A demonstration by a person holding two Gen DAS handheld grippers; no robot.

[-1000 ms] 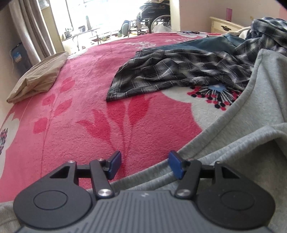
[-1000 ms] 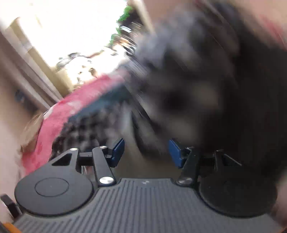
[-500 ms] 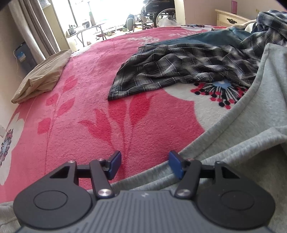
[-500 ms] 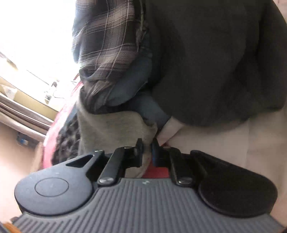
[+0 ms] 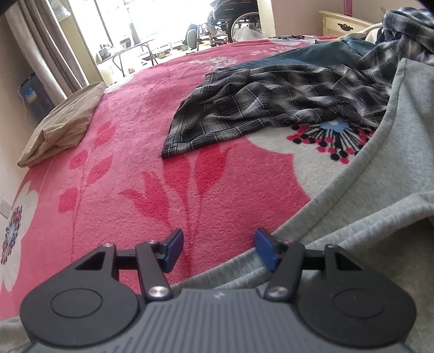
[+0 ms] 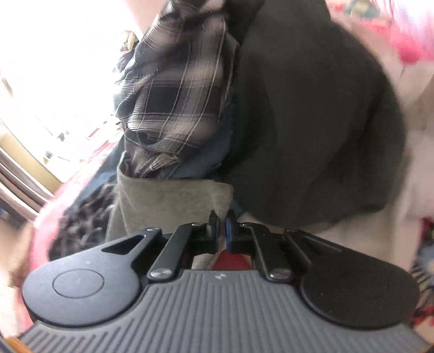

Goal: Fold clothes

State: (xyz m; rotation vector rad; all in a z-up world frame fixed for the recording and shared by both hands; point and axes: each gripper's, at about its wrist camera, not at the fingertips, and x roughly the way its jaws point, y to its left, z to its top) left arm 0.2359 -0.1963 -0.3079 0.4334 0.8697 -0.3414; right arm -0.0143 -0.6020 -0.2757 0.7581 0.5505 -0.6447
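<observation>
A grey sweatshirt point(image 5: 393, 173) lies on the pink flowered blanket point(image 5: 130, 173), filling the right and lower part of the left wrist view. My left gripper point(image 5: 217, 248) is open just above the sweatshirt's edge, nothing between its blue pads. In the right wrist view my right gripper point(image 6: 222, 230) is shut on an edge of the grey sweatshirt point(image 6: 173, 201), which it holds lifted. Behind that edge hang a plaid shirt point(image 6: 179, 97), a blue garment point(image 6: 203, 160) and a dark garment point(image 6: 312, 116).
A crumpled plaid shirt point(image 5: 260, 106) and a teal garment point(image 5: 293, 59) lie mid-bed. A folded beige cloth point(image 5: 65, 127) rests at the left edge by the curtain point(image 5: 46, 46). A white nightstand point(image 5: 344, 21) stands far right, a wheelchair point(image 5: 233, 19) beyond the bed.
My right gripper, open one second ago, has shut on the grey sweatshirt's edge and keeps moving with it. The left gripper stays open and has shifted slightly over the blanket.
</observation>
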